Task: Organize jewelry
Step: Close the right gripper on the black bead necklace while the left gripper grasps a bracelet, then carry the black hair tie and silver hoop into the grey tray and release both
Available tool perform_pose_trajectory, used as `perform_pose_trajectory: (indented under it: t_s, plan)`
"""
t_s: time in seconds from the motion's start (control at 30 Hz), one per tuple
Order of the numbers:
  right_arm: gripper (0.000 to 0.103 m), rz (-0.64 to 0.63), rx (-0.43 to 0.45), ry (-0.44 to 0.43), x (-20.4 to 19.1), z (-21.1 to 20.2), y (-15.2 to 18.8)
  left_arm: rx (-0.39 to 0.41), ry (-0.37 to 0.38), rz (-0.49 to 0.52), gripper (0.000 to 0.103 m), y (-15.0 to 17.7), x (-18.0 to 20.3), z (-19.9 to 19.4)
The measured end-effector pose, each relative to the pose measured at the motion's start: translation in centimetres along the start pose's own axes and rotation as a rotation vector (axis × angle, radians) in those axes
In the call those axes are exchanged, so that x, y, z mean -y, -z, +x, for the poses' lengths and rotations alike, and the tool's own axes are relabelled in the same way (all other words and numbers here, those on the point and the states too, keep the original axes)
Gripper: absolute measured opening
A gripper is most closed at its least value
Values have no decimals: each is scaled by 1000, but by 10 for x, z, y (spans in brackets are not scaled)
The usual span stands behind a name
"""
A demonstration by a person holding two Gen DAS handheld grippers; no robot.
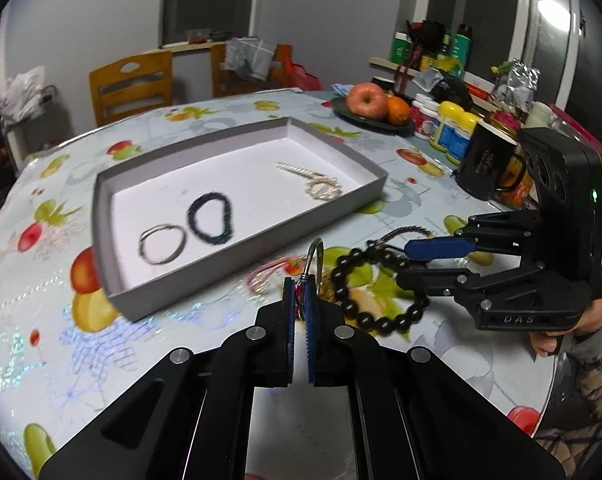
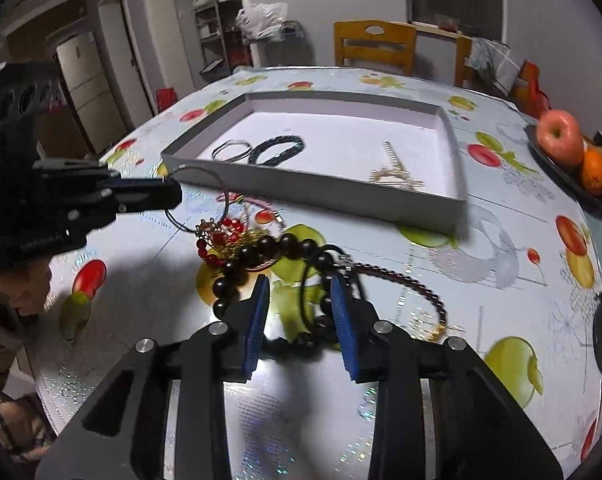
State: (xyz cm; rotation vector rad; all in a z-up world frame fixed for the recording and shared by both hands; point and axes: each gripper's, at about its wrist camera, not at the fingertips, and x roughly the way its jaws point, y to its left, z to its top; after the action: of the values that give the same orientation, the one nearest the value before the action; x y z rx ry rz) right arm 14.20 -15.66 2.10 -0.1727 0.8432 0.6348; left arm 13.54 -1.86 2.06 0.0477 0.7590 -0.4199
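1. Done – three pieces already in the gray box [image 1: 237, 236], beyond both pairs of fingers.
2. Left gripper [image 1: 300, 312] pinched on a thin wire ring [image 1: 315, 258].
3. Right gripper [image 2: 301, 312] wide, straddling the black bead bracelet [image 2: 261, 252] – tangled pile left.

- The near arc of the black bead bracelet [image 2: 261, 252] is covered by the right claw [image 2: 301, 300], toward 6 o'clock in the right wrist view.
- What is pinched in the left claw [image 1: 299, 292] is mostly hidden between its pads; only a thin metal loop [image 1: 315, 258] is seen, at 12 o'clock of the tips.
- The red bead piece [image 1: 269, 276] is blurred in the left wrist view; its form cannot be told.
- The surface [image 2: 501, 264] is cut off at 3 o'clock by the frame edge.
- The gold piece [image 1: 321, 186] in the tray [image 1: 237, 240] is too smeared to be identified.
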Motion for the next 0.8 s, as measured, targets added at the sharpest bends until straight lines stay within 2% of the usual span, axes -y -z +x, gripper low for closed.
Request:
perform_pose_trajectory:
  t_s: [0.1, 0.27, 0.5, 0.8]
  plan:
    - [29, -28, -15, 19, -7, 7, -2, -4, 0, -16, 5, 4, -6, -1]
    - [5, -71, -66, 82, -12, 23, -3, 0, 2, -14, 5, 6, -5, -3]
    - [3, -48, -18, 71, -9, 8, -5, 14, 1, -4, 5, 2, -7, -11]
    - [3, 1, 91, 20, 0, -42, -22, 47, -16, 5, 5, -11, -10, -27]
